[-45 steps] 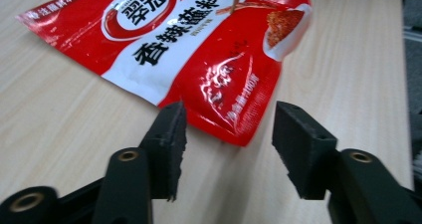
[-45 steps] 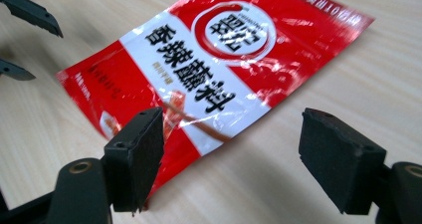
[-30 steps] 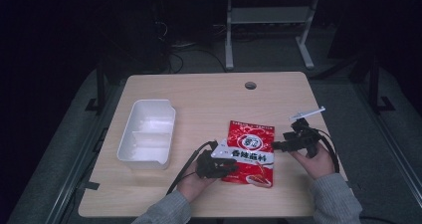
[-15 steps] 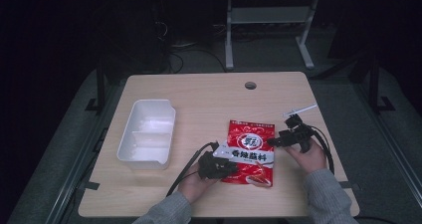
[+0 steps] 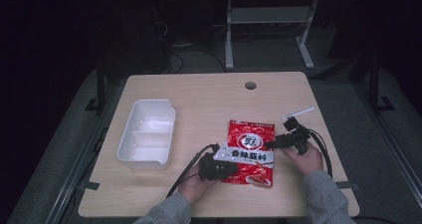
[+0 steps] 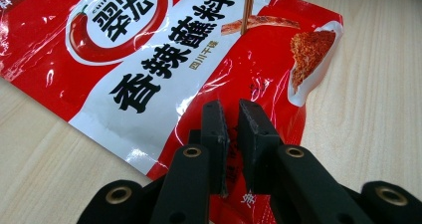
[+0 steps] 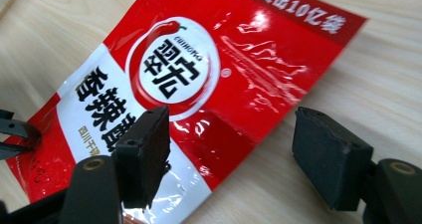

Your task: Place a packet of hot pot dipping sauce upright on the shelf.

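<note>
- Red seasoning pouch (image 5: 250, 151) lies flat on the bench (image 5: 209, 92), right of the white tray (image 5: 148, 133) and well apart from it; long axis runs from the person's side toward the far edge, a bit tilted.
- Left gripper (image 6: 231, 129) sits at the pouch's near-left corner; its fingers (image 6: 215, 134) are closed tight, pinching the pouch's edge film between the pads.
- Right gripper (image 7: 234, 149) is at the pouch's right long edge, fingers (image 7: 326, 157) spread wide and just narrowing a little, nothing pressed between them.
- Key relation: from the right gripper view, the pouch edge lies between the two fingers, one finger over the red film, the other over bare bench just beside the edge.
- Judgement: left side is already secured, so the next move turns on the right fingers straddling that long edge and closing across it, about opposite the left grip.
- Risk: the slick film may slip out if the fingers close on too little of the edge.
</note>
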`<act>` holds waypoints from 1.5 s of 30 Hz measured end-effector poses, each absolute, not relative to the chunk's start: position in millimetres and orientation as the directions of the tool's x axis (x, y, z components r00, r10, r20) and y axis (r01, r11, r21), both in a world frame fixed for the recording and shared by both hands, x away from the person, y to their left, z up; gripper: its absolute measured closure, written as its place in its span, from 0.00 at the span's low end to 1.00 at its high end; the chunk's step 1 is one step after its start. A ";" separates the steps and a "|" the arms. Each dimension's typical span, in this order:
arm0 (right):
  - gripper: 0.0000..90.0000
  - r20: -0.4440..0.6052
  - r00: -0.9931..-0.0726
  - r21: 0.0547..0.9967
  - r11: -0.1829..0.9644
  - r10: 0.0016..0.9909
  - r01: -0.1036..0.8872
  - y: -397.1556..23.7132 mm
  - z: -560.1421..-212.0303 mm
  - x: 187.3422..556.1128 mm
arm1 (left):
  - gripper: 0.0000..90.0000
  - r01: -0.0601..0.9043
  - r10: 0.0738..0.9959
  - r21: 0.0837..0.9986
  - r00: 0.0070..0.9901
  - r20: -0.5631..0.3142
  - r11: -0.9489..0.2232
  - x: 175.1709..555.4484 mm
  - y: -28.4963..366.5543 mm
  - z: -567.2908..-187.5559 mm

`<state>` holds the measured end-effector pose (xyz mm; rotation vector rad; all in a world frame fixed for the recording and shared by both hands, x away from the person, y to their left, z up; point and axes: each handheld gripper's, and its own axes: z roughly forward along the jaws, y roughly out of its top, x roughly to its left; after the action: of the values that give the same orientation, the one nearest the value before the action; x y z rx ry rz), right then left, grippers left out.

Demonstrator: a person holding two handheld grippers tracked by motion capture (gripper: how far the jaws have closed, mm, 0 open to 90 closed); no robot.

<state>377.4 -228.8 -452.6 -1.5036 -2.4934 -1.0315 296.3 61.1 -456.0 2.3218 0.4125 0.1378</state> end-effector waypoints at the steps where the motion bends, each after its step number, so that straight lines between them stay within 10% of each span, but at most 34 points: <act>1: 0.34 0.366 -0.528 0.513 0.308 0.766 0.802 -227.8 -453.2 377.5 | 0.90 0.253 0.335 0.709 0.942 -0.025 -0.659 296.3 61.1 -456.0; 30: 0.74 0.512 -0.673 0.623 0.308 0.535 0.719 -219.4 -436.3 366.6 | 0.89 0.246 0.334 0.713 0.942 -0.018 -0.657 295.8 60.6 -456.7; 45: 0.88 0.409 -0.657 0.558 0.396 0.634 0.729 -198.2 -450.2 369.5 | 0.84 0.231 0.336 0.721 0.942 0.002 -0.653 295.5 62.2 -457.7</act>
<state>369.5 -198.2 -450.2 -1.2347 -2.5136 -1.1072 295.5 62.2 -457.7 2.3085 0.3984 0.1724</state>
